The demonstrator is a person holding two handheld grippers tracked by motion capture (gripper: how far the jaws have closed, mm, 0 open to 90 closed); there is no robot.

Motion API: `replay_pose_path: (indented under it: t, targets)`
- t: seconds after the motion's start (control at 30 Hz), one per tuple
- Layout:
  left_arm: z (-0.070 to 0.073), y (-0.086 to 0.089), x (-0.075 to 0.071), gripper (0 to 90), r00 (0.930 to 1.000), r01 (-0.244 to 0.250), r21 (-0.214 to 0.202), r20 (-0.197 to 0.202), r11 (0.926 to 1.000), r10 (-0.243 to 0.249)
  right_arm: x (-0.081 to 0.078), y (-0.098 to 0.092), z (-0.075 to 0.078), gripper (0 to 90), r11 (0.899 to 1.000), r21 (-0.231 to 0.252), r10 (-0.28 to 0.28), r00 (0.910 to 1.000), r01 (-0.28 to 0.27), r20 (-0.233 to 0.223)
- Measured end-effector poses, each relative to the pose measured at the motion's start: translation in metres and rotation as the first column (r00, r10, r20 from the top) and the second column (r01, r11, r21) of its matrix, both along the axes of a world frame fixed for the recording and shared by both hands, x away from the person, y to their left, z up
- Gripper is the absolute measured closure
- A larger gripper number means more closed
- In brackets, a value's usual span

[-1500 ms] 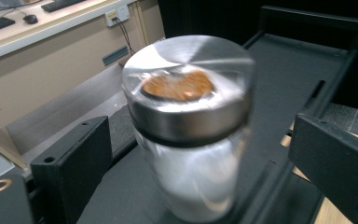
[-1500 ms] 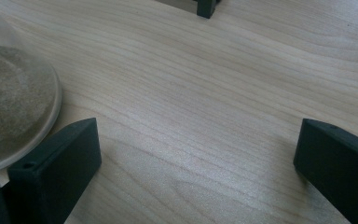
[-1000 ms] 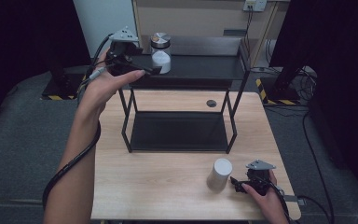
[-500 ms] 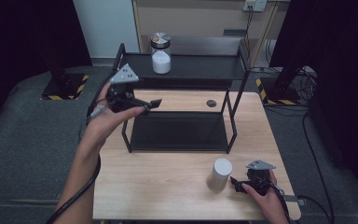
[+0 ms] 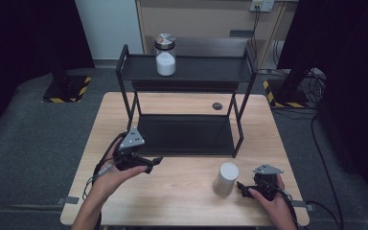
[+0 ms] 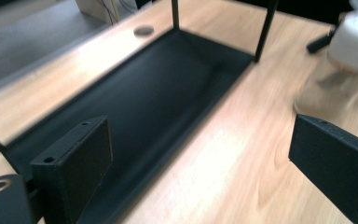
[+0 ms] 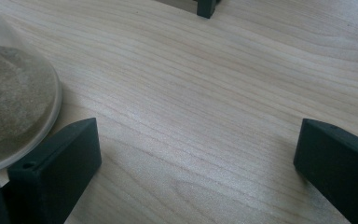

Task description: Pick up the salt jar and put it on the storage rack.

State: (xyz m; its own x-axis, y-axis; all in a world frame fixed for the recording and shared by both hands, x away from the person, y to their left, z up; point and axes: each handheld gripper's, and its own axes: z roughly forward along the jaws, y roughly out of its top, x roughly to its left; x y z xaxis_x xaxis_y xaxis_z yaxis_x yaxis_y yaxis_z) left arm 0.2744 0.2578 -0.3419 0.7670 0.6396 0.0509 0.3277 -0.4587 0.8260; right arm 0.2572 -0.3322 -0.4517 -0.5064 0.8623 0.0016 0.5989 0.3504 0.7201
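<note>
A clear jar with a white lid [image 5: 226,178] stands on the table near the front right; it shows blurred in the left gripper view [image 6: 349,60]. A second jar with a metal lid [image 5: 165,54], half full of white powder, stands on the rack's top shelf [image 5: 206,69]. My left gripper [image 5: 153,163] hovers low over the table at the rack's front left corner, open and holding nothing [image 6: 200,135]. My right gripper [image 5: 242,187] rests just right of the white-lidded jar, open [image 7: 196,140]. The jar's base [image 7: 14,107] sits beside its left jaw, outside the gap.
The black two-tier rack takes up the table's middle, with a bare lower shelf [image 5: 187,134] [image 6: 135,102]. A small dark disc [image 5: 217,106] [image 6: 143,31] lies behind it. One rack foot [image 7: 207,7] shows ahead of the right gripper. Cables trail off the table's right side.
My left hand has come down from beside the top shelf to just above the table in front of the rack. The right hand and both jars have stayed put.
</note>
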Motion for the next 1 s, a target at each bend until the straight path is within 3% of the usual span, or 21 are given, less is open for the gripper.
replay_pose_path:
  t: [0.07,0.13,0.2,0.23,0.27,0.33,0.4,0.7,0.8,0.93,1.0]
  targets:
    - [-0.006,0.001,-0.001,4.7,0.9999,0.001,0.007,-0.013,1.0000,-0.001,0.000,0.000,0.000,1.4,1.000,0.000,0.000,1.0000,0.000,0.000]
    - [-0.027,0.002,-0.002,4.5,0.9980,0.005,0.019,-0.062,0.9998,-0.004,0.000,0.000,0.000,1.5,1.000,0.000,0.000,1.0000,0.000,0.000]
    - [-0.041,0.002,-0.004,5.1,0.9968,0.002,0.023,-0.080,0.9997,0.000,0.000,0.000,0.000,1.4,1.000,0.000,0.000,1.0000,0.000,0.000]
    - [-0.041,0.002,-0.004,5.1,0.9968,0.002,0.023,-0.080,0.9997,0.000,0.000,0.000,0.000,1.4,1.000,0.000,0.000,1.0000,0.000,0.000]
    - [-0.051,0.001,-0.002,5.1,0.9939,0.004,0.032,-0.110,0.9995,0.000,0.000,0.000,0.000,1.4,1.000,0.000,0.000,1.0000,0.000,0.000]
    - [-0.055,0.000,-0.001,4.8,0.9928,0.002,0.041,-0.120,0.9992,0.003,0.000,0.000,0.000,1.5,1.000,0.000,0.000,1.0000,0.000,0.000]
    - [-0.069,0.000,0.002,4.9,0.9890,-0.002,0.042,-0.148,0.9991,0.009,0.000,0.000,0.000,1.4,1.000,0.000,0.000,1.0000,0.000,0.000]
    - [-0.090,0.006,0.005,4.5,0.9829,-0.022,0.046,-0.181,0.9987,0.030,0.000,0.000,0.000,1.4,1.000,0.000,0.000,1.0000,0.000,0.000]
    - [-0.093,0.003,0.005,4.4,0.9823,-0.024,0.087,-0.183,0.9960,0.040,0.000,0.000,0.000,1.4,1.000,0.000,0.000,1.0000,0.000,0.000]
    - [-0.098,0.004,0.007,3.9,0.9772,-0.026,0.087,-0.208,0.9959,0.044,0.000,0.000,0.000,1.5,1.000,0.000,0.000,1.0000,0.000,0.000]
    - [-0.100,0.003,0.005,3.2,0.9811,-0.018,0.106,-0.190,0.9942,0.038,0.000,0.000,0.000,1.4,1.000,0.000,0.000,1.0000,0.000,0.000]
